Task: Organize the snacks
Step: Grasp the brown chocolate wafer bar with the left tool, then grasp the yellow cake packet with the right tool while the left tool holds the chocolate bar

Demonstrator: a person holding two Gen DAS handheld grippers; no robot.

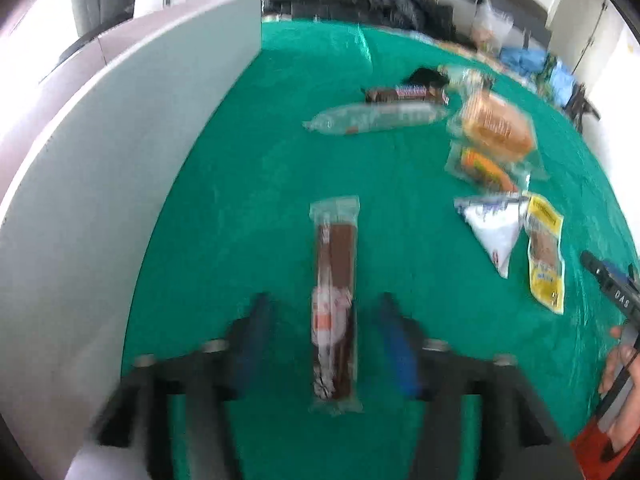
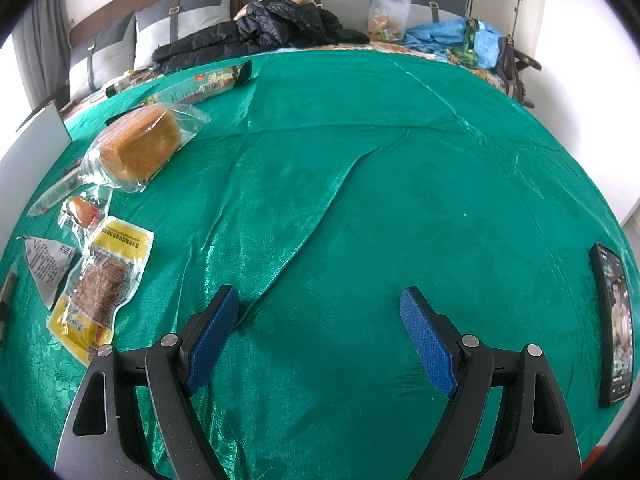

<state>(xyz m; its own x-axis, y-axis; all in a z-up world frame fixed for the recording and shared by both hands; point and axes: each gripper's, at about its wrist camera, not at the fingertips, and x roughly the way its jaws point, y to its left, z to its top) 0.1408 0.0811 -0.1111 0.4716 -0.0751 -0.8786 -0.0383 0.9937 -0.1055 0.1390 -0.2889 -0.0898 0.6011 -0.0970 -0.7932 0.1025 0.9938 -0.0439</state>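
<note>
Left gripper (image 1: 322,312) spread around clear-wrapped brown wafer bar (image 1: 335,300), right gripper (image 2: 320,300) spread over shiny green cloth (image 2: 400,160)

Green satin cloth (image 2: 400,160), grey cushions (image 2: 192,12) behind, white wall (image 2: 580,40)

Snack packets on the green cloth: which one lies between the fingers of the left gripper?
The long clear packet with the brown chocolate wafer bar. It lies lengthwise inside the open left gripper; all other snacks lie farther away, to the right.
</note>
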